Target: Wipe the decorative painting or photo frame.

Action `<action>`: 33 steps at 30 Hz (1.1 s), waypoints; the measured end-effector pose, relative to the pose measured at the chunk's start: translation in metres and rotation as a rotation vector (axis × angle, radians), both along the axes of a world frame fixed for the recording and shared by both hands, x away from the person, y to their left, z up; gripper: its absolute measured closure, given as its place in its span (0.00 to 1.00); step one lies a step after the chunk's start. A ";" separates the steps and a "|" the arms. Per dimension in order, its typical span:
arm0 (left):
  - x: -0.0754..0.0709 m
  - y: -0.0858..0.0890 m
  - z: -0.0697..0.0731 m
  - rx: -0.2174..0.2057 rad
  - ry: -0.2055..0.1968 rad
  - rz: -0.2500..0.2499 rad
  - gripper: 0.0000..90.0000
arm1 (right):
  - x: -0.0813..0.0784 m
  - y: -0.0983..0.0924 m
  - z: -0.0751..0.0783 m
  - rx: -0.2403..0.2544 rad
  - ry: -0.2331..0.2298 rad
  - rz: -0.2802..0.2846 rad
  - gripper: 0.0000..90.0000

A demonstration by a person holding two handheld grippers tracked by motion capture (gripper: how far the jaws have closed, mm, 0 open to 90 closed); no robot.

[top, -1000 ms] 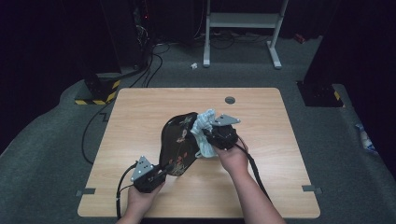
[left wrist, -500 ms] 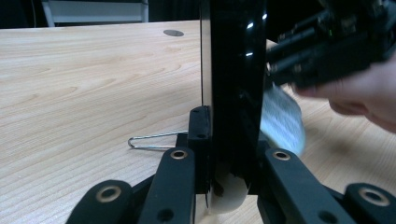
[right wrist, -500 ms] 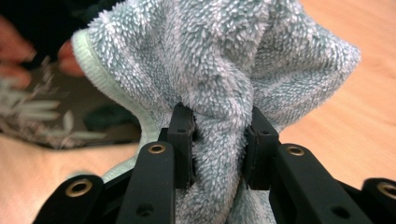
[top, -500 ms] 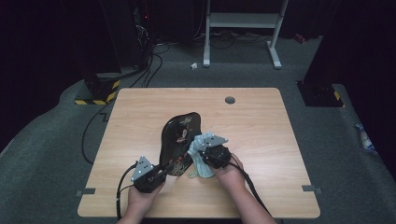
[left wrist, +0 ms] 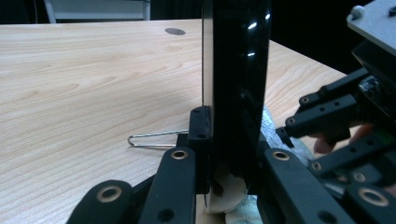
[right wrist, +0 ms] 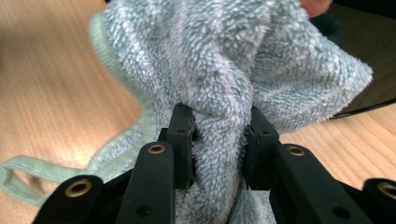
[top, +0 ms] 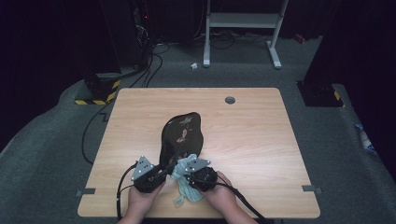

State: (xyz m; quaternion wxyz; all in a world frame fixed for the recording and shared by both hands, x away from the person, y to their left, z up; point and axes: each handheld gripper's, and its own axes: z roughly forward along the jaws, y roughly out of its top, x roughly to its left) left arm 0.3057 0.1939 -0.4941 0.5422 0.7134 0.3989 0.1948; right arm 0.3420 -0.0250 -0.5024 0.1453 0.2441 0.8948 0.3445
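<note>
The left tongs [left wrist: 229,154] were clamped on the near edge of a glossy black tray [left wrist: 236,79], one jaw on each face, so that in the left gripper view the tray stood on edge straight up between them. Just to the right of the tray's near end, the right tongs [right wrist: 217,144] were closed tight on a bunched, fluffy pale green cloth [right wrist: 233,65], the pile squeezed between both jaws. In the high view the left tongs [top: 169,164] and the right tongs [top: 185,171] sat close together at the tray's near end, each held in one of the person's hands, with the cloth [top: 186,186] crowded against that end of the tray [top: 182,133] and trailing toward the near edge of the desk [top: 252,130]. The cloth's hemmed edge, ending in a small loop [right wrist: 21,179], lay on the wood below the tray. The tray was long with a wavy outline, bore a small light design on its dark surface, and reached from the tongs toward the middle of the desk. A thin wire clip [left wrist: 154,139] lay on the desk just left of the tray's near end. A round grey grommet [top: 229,100] sat beyond the tray, near the far edge.
</note>
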 end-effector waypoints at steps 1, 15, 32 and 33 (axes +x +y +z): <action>0.000 0.000 0.000 0.001 0.000 -0.002 0.89 | 0.004 -0.002 0.000 -0.003 -0.001 -0.015 0.76; 0.000 0.000 0.000 -0.003 0.003 -0.001 0.89 | 0.069 -0.046 0.006 0.011 0.005 -0.234 0.76; 0.000 0.001 0.000 -0.004 0.007 0.001 0.89 | 0.007 -0.004 -0.003 0.030 0.022 -0.018 0.76; 0.000 0.000 0.000 -0.006 0.008 0.000 0.89 | 0.015 -0.010 -0.002 0.033 0.024 -0.046 0.76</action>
